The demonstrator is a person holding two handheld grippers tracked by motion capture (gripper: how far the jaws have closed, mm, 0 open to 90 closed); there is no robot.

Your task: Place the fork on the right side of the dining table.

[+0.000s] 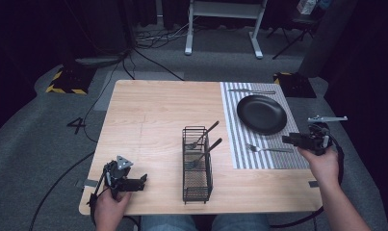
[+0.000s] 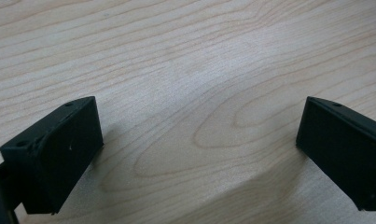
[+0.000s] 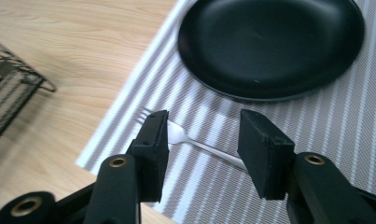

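A silver fork lies on the striped placemat in front of the black plate. My right gripper hovers at the handle end of that fork, jaws open and astride it, holding nothing. The plate sits just beyond. A black wire caddy stands at the table's middle with two dark-handled utensils leaning in it. My left gripper rests low near the front left corner, open over bare wood.
Another piece of silver cutlery lies on the mat behind the plate. The caddy's corner shows left of the mat. The wooden table has bare room on its left half. Cables and desk legs stand on the floor beyond.
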